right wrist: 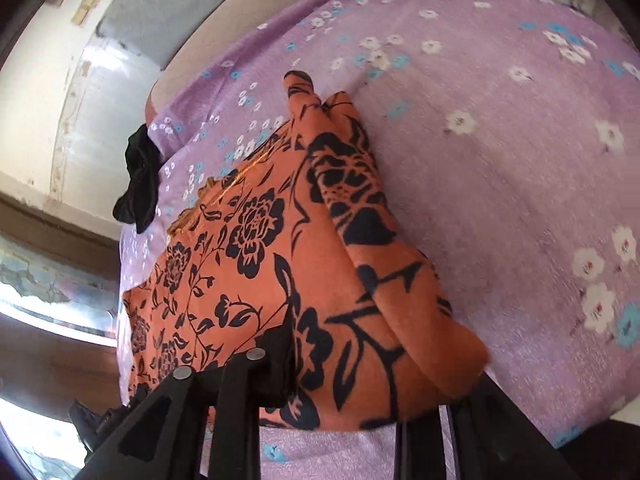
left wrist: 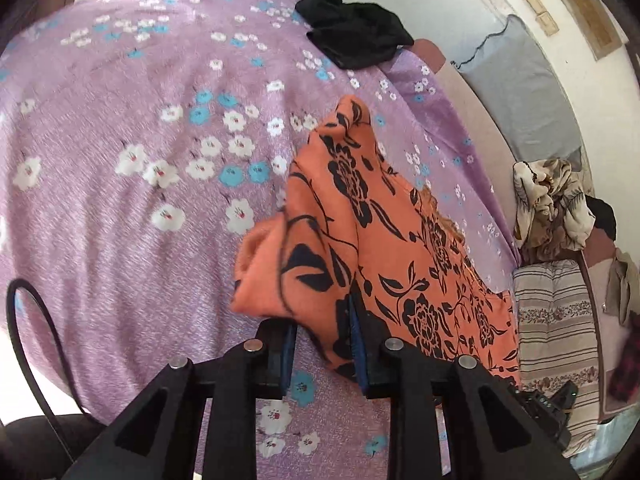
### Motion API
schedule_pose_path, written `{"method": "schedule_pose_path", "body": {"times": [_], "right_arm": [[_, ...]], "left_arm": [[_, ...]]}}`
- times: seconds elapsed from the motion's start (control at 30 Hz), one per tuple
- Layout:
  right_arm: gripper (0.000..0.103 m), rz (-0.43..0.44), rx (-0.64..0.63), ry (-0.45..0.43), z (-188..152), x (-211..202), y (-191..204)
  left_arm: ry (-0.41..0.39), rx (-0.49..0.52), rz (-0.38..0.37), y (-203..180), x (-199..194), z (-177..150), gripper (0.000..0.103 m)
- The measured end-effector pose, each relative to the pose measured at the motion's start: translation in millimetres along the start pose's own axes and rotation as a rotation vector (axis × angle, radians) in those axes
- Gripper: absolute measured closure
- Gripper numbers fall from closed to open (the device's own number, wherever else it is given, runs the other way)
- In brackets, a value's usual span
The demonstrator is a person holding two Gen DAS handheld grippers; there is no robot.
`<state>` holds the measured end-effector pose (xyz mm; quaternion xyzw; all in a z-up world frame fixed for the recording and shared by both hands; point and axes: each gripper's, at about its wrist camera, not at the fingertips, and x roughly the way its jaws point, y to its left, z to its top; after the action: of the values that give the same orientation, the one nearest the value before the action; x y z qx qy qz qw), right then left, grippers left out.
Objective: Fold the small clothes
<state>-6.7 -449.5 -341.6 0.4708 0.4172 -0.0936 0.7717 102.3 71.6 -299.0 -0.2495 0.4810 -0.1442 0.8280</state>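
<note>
An orange garment with a black flower print [left wrist: 360,240] lies on a purple flowered bedsheet [left wrist: 140,160]. My left gripper [left wrist: 324,344] is open over its near edge; the cloth drapes between and over the blue pads [left wrist: 357,344]. In the right wrist view the same garment [right wrist: 280,260] fills the middle, folded into thick layers. My right gripper [right wrist: 344,376] is at its near edge; the cloth covers the right finger and the gap, so its state does not show.
A black garment [left wrist: 356,32] lies at the far edge of the bed, also in the right wrist view [right wrist: 140,176]. A beige patterned cloth [left wrist: 548,204] and striped cushion [left wrist: 556,320] sit beside the bed. A grey mattress [left wrist: 520,92] leans on the wall.
</note>
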Motion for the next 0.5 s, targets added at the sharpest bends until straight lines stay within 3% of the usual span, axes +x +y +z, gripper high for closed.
{"method": "schedule_pose_path", "body": {"times": [0.1,0.2,0.3,0.43,0.5], "right_arm": [[0.071,-0.035,-0.045,-0.093,1.7,-35.0,-1.4],[0.071,-0.143,-0.105,-0.231,-0.2,-69.8,1.7],[0.069,-0.095,-0.130,-0.335,0.7,-94.3,4.2],[0.069,-0.017,-0.170,-0.285,-5.2,-83.1,20.0],[0.069,0.012,-0.184,-0.230,-11.7,-65.3,27.0]], "left_arm": [[-0.088,0.076,0.079,-4.2,-26.8,-2.7,0.077],[-0.194,0.122,0.148,-11.4,-49.7,0.0,0.074],[-0.233,0.171,0.156,-26.8,-58.4,4.1,0.052],[-0.191,0.253,0.140,-52.6,-40.3,-3.3,0.033],[-0.160,0.297,0.183,-58.7,-21.5,-9.1,0.029]]}}
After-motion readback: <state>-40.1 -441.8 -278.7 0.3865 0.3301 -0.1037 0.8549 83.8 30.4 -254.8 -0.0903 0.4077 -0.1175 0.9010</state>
